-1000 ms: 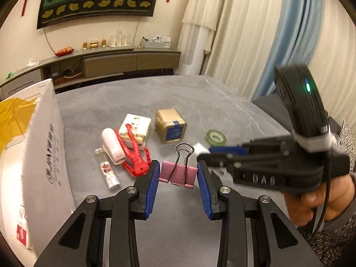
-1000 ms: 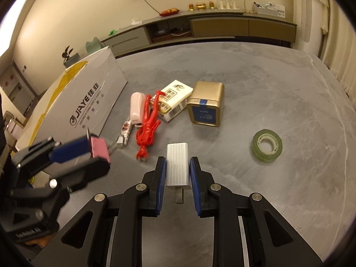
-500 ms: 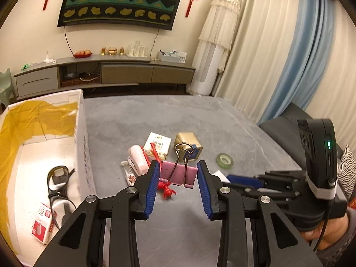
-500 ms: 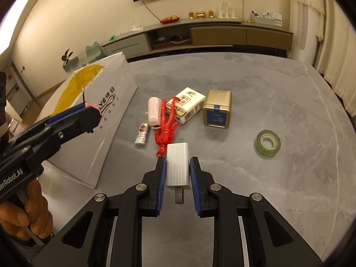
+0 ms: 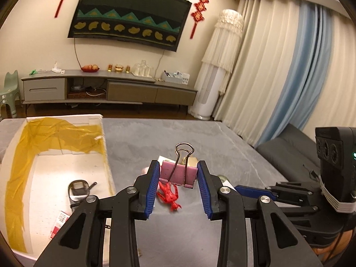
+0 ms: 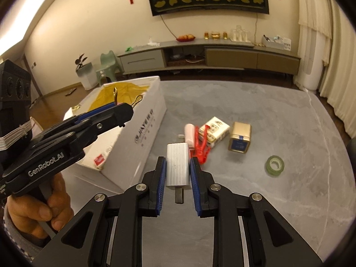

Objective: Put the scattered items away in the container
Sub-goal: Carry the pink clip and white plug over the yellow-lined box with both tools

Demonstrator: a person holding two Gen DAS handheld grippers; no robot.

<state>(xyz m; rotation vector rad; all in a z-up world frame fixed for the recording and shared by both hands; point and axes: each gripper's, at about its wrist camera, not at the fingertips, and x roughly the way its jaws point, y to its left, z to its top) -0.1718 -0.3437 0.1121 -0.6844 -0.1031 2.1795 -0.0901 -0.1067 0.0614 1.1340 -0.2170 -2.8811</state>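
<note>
My left gripper (image 5: pixel 178 175) is shut on a pink binder clip (image 5: pixel 177 173) with black wire handles, held in the air to the right of the white box (image 5: pixel 108 162). In the right wrist view that left gripper (image 6: pixel 121 111) hangs over the white box (image 6: pixel 142 138). My right gripper (image 6: pixel 178 166) is shut on a white charger block (image 6: pixel 178 164), lifted above the grey table (image 6: pixel 267 115). On the table lie a red clip (image 6: pixel 201 149), a pink tube (image 6: pixel 189 133), a white carton (image 6: pixel 214 131), a gold tin (image 6: pixel 240 140) and a green tape roll (image 6: pixel 275 165).
Inside the box lie glasses (image 5: pixel 77 189) and a small red-and-white packet (image 5: pixel 58 223); yellow tape lines its walls. A hand (image 6: pixel 33 209) grips the left tool. A dark sofa (image 5: pixel 287 142) borders the table's right side; a TV cabinet (image 6: pixel 211 55) stands behind.
Both grippers have risen with their loads. The left one carried the binder clip left toward the box, whose inside now shows. The right one lifted the charger block higher above the table.
</note>
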